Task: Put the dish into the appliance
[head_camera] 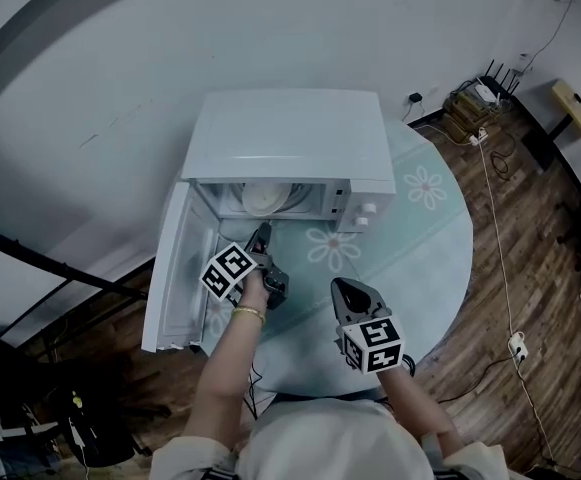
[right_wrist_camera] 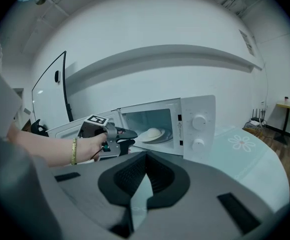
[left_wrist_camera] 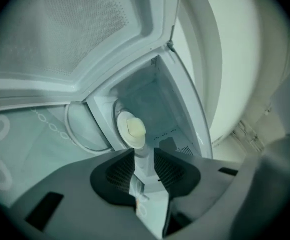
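Round table [head_camera: 440,258] bearing a white microwave oven [head_camera: 290,133], its door [head_camera: 170,278] swung fully open to the left. The dish [head_camera: 267,197], a plate with a pale rounded lump, lies flat inside the cavity, directly ahead of the left claw [head_camera: 261,232], whose jaws stand apart and empty at the opening. The right claw [head_camera: 340,286], closed on nothing, hangs farther back; the left is nearer the door, which probably needs shutting next.

Both arms reach forward. The left hand [head_camera: 253,290] holds the left tongs [head_camera: 261,235] level, jaws apart, nothing between the pads. The right tongs [head_camera: 349,290] sit nearer the body, tips together, empty.
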The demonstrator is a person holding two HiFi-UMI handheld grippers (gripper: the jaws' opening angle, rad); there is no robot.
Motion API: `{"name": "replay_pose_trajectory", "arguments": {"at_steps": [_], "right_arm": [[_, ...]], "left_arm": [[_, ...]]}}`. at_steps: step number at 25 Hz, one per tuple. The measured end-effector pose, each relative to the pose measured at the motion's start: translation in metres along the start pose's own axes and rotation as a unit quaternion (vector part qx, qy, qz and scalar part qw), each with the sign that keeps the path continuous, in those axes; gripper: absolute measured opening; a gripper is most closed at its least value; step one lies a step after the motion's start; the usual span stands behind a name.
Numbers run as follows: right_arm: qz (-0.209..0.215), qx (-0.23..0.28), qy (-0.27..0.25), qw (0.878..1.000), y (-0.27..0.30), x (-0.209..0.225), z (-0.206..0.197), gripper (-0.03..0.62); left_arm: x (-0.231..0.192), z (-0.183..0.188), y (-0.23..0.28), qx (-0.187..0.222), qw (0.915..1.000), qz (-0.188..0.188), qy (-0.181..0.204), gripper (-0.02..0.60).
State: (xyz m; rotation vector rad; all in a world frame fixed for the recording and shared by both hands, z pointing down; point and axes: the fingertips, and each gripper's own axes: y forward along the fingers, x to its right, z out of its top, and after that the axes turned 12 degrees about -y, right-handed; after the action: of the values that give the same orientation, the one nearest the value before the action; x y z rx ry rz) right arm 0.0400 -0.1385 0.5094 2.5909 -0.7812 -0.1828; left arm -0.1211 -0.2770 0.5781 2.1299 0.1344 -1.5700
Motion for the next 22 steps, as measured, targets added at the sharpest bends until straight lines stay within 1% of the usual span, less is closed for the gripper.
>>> {"name": "replay_pose_trajectory", "arguments": {"at_steps": [2,5,10,12,16,19,22], "right_arm": [[-0.007,0.0,0.002,1.0,-0.005,-0.002,-0.002,0.005],[-0.017,0.002,0.007,1.0,-0.012,-0.007,-0.005,0.005],[-0.027,0.005,0.011,1.0,-0.026,-0.021,-0.009,0.005],[-0.03,0.004,0.014,0.999,-0.032,-0.026,-0.013,0.005],[-0.035,0.001,0.031,0.999,-0.043,-0.033,-0.021,0.005],[-0.039,0.0,0.039,0.998,-0.051,-0.039,-0.026,0.005],[-0.041,0.0,0.039,0.998,-0.057,-0.046,-0.028,0.005]], "left_arm": [[0.005,-0.007,-0.014,-0.011,0.9996,-0.005,0.026,0.1],[0.01,-0.017,-0.035,-0.023,0.9981,-0.011,0.055,0.057],[0.006,-0.036,-0.07,-0.045,0.9945,-0.008,0.094,0.014],[0.004,-0.045,-0.083,-0.058,0.9917,-0.007,0.114,0.012],[0.005,-0.064,-0.108,-0.083,0.9834,-0.005,0.161,0.012],[0.006,-0.076,-0.127,-0.108,0.9742,-0.006,0.198,0.012],[0.009,-0.081,-0.145,-0.122,0.9657,-0.007,0.229,0.012]]}}
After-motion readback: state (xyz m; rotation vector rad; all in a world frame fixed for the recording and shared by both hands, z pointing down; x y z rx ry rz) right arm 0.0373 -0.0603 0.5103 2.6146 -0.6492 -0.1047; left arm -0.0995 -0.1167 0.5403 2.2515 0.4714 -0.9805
